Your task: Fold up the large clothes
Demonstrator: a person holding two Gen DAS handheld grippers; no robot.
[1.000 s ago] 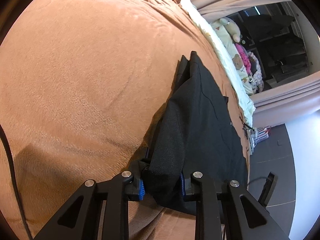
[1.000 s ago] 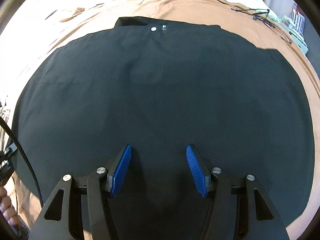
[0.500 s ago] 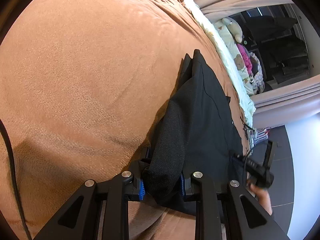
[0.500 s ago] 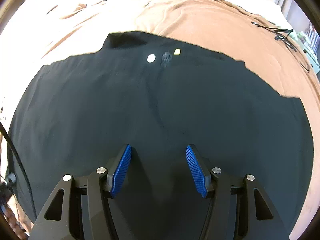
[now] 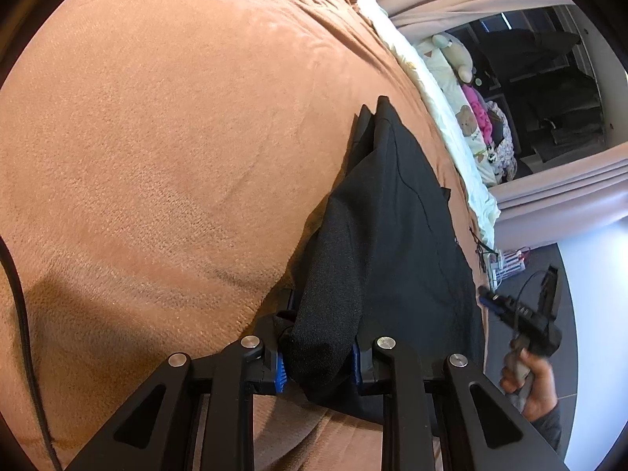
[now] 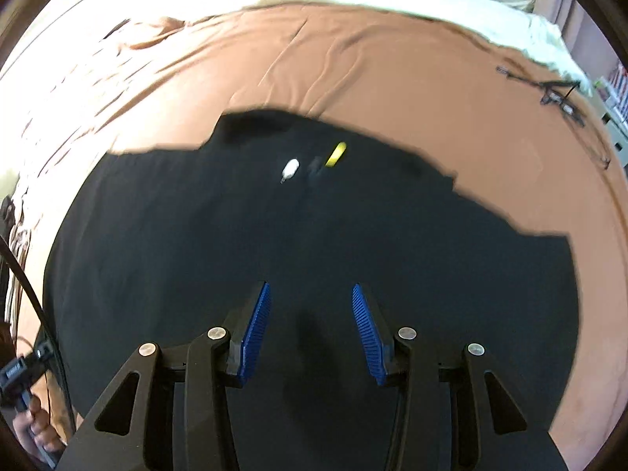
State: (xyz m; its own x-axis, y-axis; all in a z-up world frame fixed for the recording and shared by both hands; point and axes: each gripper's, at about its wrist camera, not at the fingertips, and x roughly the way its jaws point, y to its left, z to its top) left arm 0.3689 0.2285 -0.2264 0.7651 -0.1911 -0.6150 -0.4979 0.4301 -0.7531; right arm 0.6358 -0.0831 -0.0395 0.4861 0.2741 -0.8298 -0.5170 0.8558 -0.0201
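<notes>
A large black garment (image 6: 314, 243) lies spread flat on a brown bedspread (image 6: 353, 66). It has a silver button (image 6: 291, 167) and a yellow tag (image 6: 336, 154) near its far edge. In the left wrist view the garment (image 5: 400, 235) runs away along the bed's right side. My left gripper (image 5: 317, 365) is shut on a bunched edge of it, lifted slightly off the bed. My right gripper (image 6: 310, 322) is open and empty, hovering above the garment's near part. It also shows at the right of the left wrist view (image 5: 522, 318), held in a hand.
The brown bedspread (image 5: 157, 157) fills the left of the left wrist view. A white sheet (image 5: 431, 90) and stuffed toys (image 5: 463, 59) lie along the far bed edge. Cables (image 6: 557, 94) rest on the bed's far right corner. Grey floor (image 5: 557, 294) lies beyond.
My right gripper has pulled back and risen, so the garment looks smaller and more bedspread shows. It has come further into the left wrist view. My left gripper has kept its hold.
</notes>
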